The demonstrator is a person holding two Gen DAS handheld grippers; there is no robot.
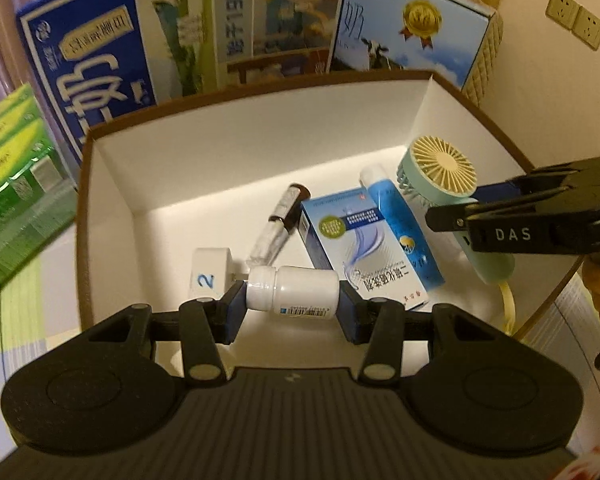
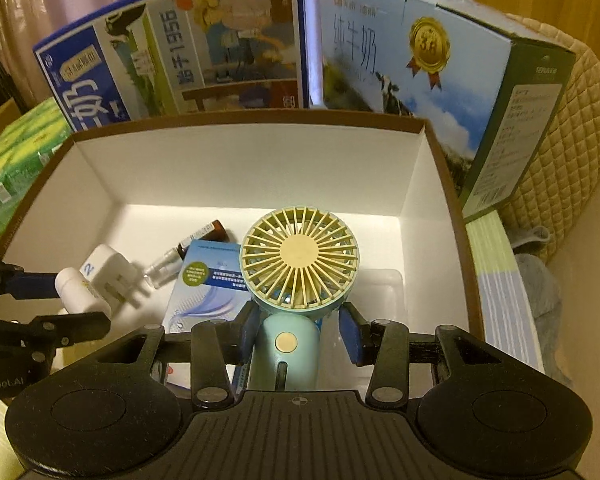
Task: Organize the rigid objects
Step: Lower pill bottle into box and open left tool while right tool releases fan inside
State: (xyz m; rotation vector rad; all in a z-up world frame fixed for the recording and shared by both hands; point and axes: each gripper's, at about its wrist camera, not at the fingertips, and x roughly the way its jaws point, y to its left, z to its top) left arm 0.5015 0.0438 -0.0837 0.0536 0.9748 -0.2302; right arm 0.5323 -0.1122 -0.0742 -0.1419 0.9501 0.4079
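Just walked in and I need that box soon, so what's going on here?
A person is packing small items into the brown-rimmed box with a claw in each hand. The left claw grips a white pill bottle above the box floor; the right claw holds a mint handheld fan by its handle. A medicine carton, tube and white plug already lie inside.

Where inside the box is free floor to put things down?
The box floor is bare along the back wall and in the left back corner. The middle is crowded: plug, vial, carton, tube. The right side shows a clear tray.
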